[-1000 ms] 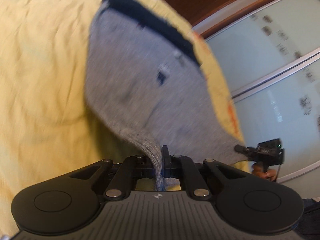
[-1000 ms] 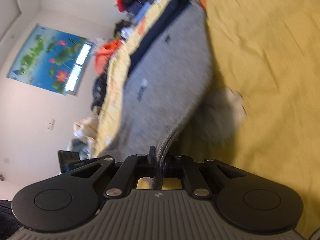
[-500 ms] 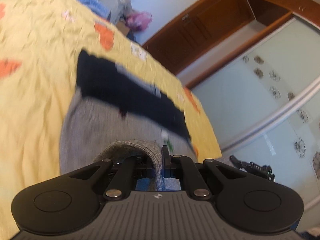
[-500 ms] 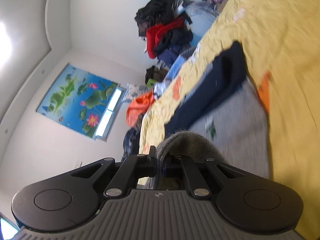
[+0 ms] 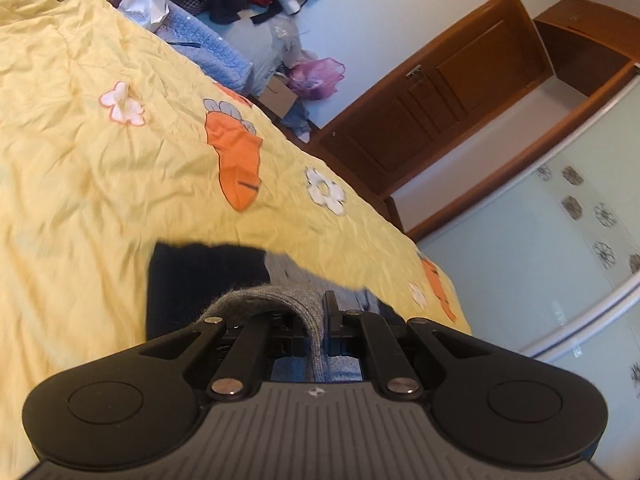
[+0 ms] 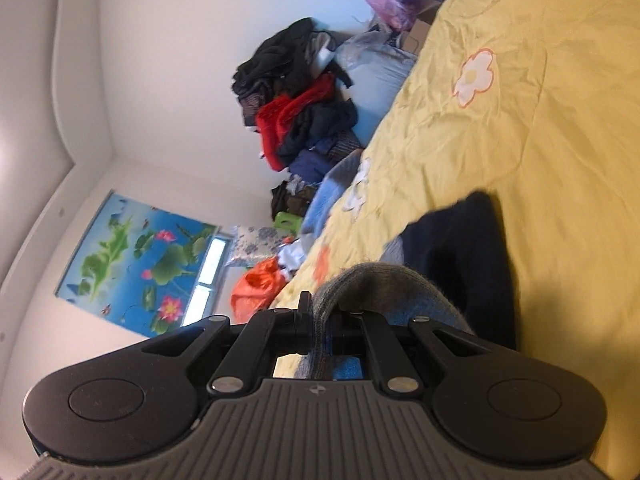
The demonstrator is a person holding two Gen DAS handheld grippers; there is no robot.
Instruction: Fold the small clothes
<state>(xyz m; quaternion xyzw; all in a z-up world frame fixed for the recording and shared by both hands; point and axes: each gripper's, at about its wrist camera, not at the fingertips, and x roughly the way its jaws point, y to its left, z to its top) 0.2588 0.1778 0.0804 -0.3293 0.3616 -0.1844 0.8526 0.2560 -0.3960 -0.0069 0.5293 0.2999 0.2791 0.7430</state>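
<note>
The grey knit garment (image 5: pixel 308 312) sits on the yellow bedspread (image 5: pixel 100 184), its grey edge doubled over the dark navy band (image 5: pixel 200 276). The left gripper (image 5: pixel 318 320) is pinching that grey edge, and the right gripper (image 6: pixel 320 320) is pinching it too, fabric bunched between both pairs of tongs. No writing readable on the cloth; the blur hides any label. Wide bare bedspread lies beyond the garment. The bed's edge drops toward the wooden door (image 5: pixel 448 100), and the clothes pile (image 6: pixel 296 100) crowds the far end.
</note>
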